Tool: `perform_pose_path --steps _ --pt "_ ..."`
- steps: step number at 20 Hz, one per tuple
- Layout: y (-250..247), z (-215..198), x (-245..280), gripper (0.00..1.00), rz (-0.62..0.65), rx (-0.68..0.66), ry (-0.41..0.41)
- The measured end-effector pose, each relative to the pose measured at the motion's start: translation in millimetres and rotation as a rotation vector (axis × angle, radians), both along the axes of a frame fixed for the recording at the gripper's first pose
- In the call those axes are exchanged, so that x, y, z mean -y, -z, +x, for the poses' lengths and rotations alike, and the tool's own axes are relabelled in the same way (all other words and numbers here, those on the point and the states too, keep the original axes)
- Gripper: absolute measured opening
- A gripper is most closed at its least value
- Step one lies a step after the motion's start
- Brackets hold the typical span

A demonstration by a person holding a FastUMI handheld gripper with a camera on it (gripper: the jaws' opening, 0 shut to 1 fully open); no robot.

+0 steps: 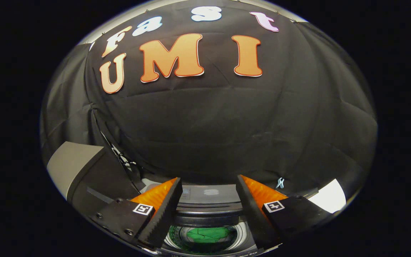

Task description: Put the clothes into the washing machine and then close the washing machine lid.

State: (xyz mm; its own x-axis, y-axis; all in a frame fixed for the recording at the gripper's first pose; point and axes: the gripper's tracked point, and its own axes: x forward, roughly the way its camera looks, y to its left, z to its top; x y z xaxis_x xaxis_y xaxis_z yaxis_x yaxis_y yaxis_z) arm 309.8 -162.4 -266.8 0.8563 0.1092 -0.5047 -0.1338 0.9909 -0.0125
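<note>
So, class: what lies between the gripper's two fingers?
In the gripper view, the open gripper frames the washing machine's drum opening, with green clothing inside; the fingers hold nothing.

Clothes (207, 234) inside washing machine (209, 205) drum

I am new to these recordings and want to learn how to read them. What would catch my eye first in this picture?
First you would notice the gripper: its two fingers stand open with nothing between them. Below and between the fingers lies the round drum of the washing machine, with green cloth already inside. A grey raised panel, perhaps the open lid, stands beside the one finger.
</note>
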Motion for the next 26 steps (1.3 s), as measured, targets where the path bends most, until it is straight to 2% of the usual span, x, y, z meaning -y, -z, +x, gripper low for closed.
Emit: perform_pose_path --steps 9,14,18,26 --pt "42 -51 10 0.97 0.024 -0.103 0.036" --pt "29 -59 9 0.97 0.018 -0.075 0.034" --pt "-13 -63 -2 0.97 0.033 0.007 0.017" --pt "-146 -80 -18 0.97 0.099 0.230 -0.018"
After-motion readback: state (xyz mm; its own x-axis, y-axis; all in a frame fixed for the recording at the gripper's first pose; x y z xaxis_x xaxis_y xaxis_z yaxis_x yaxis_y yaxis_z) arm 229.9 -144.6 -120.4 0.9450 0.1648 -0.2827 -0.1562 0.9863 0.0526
